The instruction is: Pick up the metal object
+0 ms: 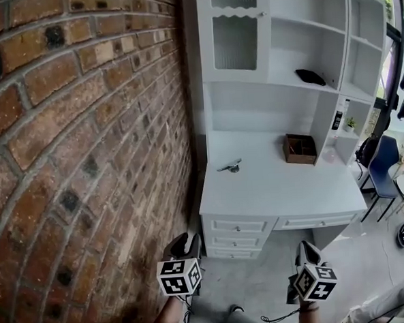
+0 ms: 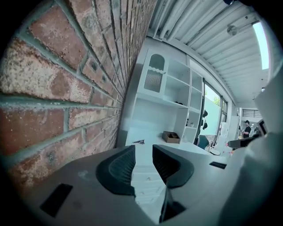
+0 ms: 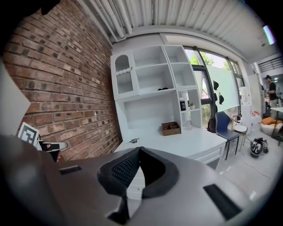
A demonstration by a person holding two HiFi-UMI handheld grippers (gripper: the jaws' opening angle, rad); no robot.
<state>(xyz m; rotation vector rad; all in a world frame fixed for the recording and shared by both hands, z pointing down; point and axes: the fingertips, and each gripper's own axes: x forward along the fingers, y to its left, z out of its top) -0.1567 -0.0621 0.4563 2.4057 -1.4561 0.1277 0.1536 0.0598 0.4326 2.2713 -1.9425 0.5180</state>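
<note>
A brown box [image 1: 299, 149] sits on the table [image 1: 278, 187], far ahead of the right tongs [image 1: 306, 253]; what it holds cannot be made out. Both tongs hang low, well short of the table. The left tongs [image 1: 182, 246] stand slightly apart and empty; the right tongs are pinched together on nothing. The metal object [image 1: 230, 166] lies on the table, far ahead of the left tongs. A brick wall [image 1: 84, 130] runs beside the left tongs.

A small grey metal object [image 1: 230, 166] lies on the white desk [image 1: 278, 187], back left.
</note>
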